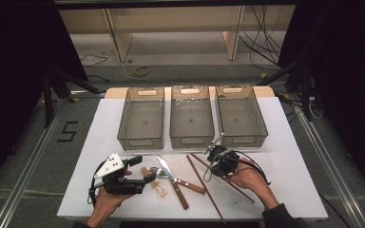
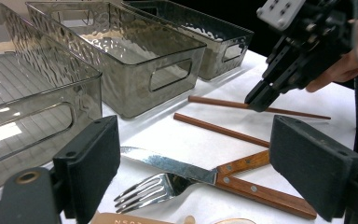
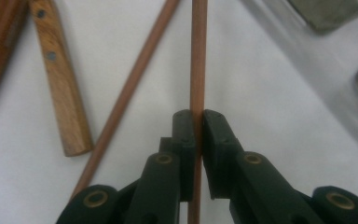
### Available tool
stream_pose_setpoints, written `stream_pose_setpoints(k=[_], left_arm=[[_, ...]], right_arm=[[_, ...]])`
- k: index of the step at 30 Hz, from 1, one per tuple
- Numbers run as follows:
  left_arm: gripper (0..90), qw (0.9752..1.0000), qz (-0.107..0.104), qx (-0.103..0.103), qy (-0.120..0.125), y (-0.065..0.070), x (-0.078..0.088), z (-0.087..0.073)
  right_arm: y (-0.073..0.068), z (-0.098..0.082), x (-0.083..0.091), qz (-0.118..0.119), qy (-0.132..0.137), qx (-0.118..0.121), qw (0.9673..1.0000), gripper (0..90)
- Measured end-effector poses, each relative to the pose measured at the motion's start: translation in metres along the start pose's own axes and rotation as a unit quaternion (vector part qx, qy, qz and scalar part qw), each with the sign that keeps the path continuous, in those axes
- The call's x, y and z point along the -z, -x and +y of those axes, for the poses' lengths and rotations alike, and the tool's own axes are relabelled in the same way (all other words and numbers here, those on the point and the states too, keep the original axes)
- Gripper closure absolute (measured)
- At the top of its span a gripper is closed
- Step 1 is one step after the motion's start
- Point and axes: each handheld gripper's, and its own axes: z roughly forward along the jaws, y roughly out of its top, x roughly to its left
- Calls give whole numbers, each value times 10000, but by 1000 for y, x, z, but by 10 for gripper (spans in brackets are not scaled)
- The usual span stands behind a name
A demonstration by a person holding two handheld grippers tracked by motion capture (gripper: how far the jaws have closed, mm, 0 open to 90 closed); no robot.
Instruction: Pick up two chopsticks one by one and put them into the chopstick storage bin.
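Observation:
My right gripper [image 1: 215, 153] [image 3: 196, 126] points down at the white table [image 1: 285, 156] and is shut on a brown wooden chopstick [image 3: 198, 56] [image 2: 214, 101], which still lies flat. A second chopstick [image 1: 204, 185] [image 3: 135, 79] lies just beside it, crossing towards the near edge. My left gripper [image 1: 141, 169] [image 2: 200, 158] is held low at the front left, open with nothing between its pads. It faces a wooden-handled knife [image 2: 168, 164] [image 1: 171, 178] and a fork [image 2: 144, 189] [image 1: 160, 172].
Three grey see-through bins [image 1: 140, 142] [image 1: 191, 140] [image 1: 242, 139] stand side by side at the back of the table, with nothing in them. A small pale wooden utensil [image 1: 159, 190] lies near the left gripper. Two wooden handles [image 3: 60, 93] lie left of the chopsticks.

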Motion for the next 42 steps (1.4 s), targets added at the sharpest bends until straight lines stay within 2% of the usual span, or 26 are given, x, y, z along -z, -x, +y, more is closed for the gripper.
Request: stream_pose_setpoints(k=[5,8,11,13,15,16,19,20,24,28,29,30,32,34,35,37,39,40,41,42], left_arm=[[163,9988,-262,-31,-412,-5,-11,8],[163,9967,-395,-198,-677,-3,-20,13],[175,9928,-549,-473,-958,3,-33,19],[195,9887,-589,-736,-1161,7,-40,21],[206,9843,-611,-951,-1359,11,-46,21],[206,9817,-639,-1056,-1449,14,-48,21],[243,9719,-729,-1456,-1703,21,-54,20],[246,9707,-739,-1511,-1719,24,-55,20],[291,9588,-866,-1914,-1914,33,-60,20],[359,9499,-998,-2066,-2123,39,-61,19],[406,9475,-1037,-2111,-2165,40,-61,18],[406,9452,-1047,-2169,-2204,41,-61,18],[444,9422,-1067,-2233,-2256,44,-61,18],[476,9383,-1090,-2320,-2322,45,-61,18],[494,9361,-1122,-2371,-2345,46,-60,18],[522,9310,-1159,-2468,-2427,47,-60,18],[553,9272,-1194,-2530,-2490,48,-60,16],[570,9269,-1191,-2548,-2485,49,-60,16],[595,9258,-1216,-2567,-2494,49,-60,16],[619,9247,-1242,-2585,-2503,49,-59,16]], right_arm=[[-11,3,11,45,144,346,9993,844],[-22,7,17,84,208,619,9978,844],[-35,10,21,134,274,892,9956,844],[-43,11,23,147,362,1070,9935,844],[-54,12,27,151,334,1309,9907,843],[-54,12,27,151,334,1309,9907,843],[-62,13,28,211,353,1488,9880,844],[-65,14,28,251,350,1515,9875,843],[-73,15,25,321,324,1726,9839,843],[-79,15,25,411,275,1900,9805,843],[-82,15,25,430,307,1973,9789,844],[-82,15,25,430,307,1973,9789,844],[-85,15,25,454,266,2019,9780,844],[-86,15,24,500,249,2146,9751,844],[-88,15,24,508,254,2115,9757,843],[-90,15,24,536,244,2164,9745,844],[-91,14,24,567,341,2220,9728,843],[-93,15,25,547,302,2233,9727,843],[-92,15,24,586,324,2296,9710,844],[-93,14,24,586,336,2279,9713,843]])
